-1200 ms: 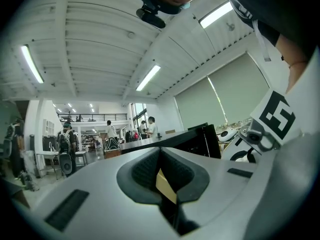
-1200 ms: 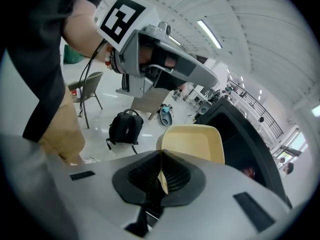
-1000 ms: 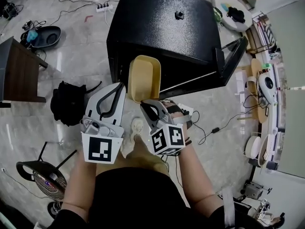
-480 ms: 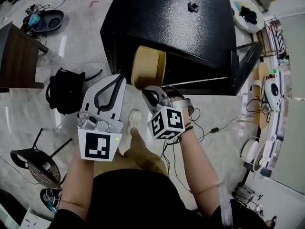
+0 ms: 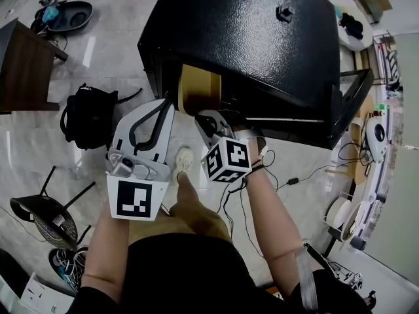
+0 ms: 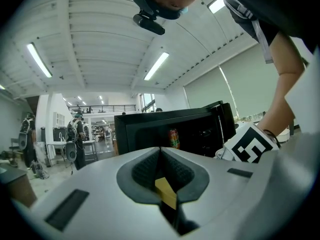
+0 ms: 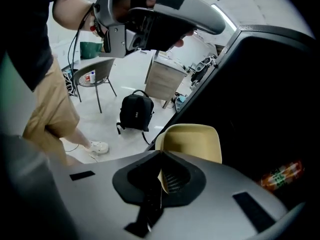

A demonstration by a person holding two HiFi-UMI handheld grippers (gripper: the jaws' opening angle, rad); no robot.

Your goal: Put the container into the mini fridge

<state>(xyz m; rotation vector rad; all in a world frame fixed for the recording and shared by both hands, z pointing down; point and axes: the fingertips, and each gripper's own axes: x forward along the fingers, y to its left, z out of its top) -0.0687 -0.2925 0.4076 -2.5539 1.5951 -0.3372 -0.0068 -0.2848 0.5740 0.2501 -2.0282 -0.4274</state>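
**Pale marble floor, black fridge, both jaws on the container**

Pale marble floor [image 5: 111,51] spreads under me. A black backpack [image 5: 88,118] lies on it to the left, a dark wooden table [image 5: 23,70] stands beyond that, and a chair [image 5: 39,214] stands nearer my feet. Straight ahead is the mini fridge [image 5: 242,31], black with a pebbled top, and its door [image 5: 350,103] is swung open to the right.

I hold the tan container [image 5: 196,87] with both tools at the open front of the fridge. It is tipped up so that its hollow side faces my right tool. From above, its far end is hidden under the front edge of the fridge top.

My left gripper [image 5: 171,106] points almost level, and its jaws are closed on the container's rim. A tan sliver of that rim shows pinched between the ribbed pads. My right gripper [image 5: 200,115] slants down just beside the left one. Its jaws are also pressed together on the rim's thin edge, and the rest of the container rises beyond them against the dark inside of the fridge.

A drink can [image 6: 173,138] stands inside the fridge, well apart from the container.
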